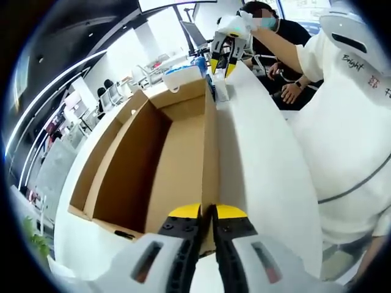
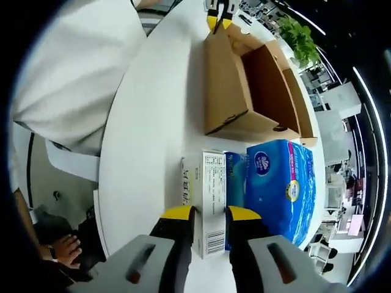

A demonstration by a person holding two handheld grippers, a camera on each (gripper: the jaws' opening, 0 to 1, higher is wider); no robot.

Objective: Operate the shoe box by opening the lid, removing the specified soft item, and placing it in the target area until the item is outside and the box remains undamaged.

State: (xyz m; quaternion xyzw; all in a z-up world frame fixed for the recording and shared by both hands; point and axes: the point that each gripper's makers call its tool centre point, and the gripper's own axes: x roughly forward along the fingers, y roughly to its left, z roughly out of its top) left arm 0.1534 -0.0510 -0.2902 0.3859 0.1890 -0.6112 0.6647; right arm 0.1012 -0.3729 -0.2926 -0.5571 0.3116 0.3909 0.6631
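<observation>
The open cardboard shoe box lies on the white table, its inside bare. My left gripper is shut on the thin edge of the box's right wall. Across the table, past the box, that same gripper holds the wall. My right gripper is open, its jaws straddling a small white carton from above; whether they touch it is unclear. A soft blue tissue pack lies right beside the carton, outside the box. In the left gripper view the right gripper hangs just above the carton.
A person in a white top stands along the table's edge, close to the box. Another person sits behind the table's far end. A green plant and office chairs are beyond the table.
</observation>
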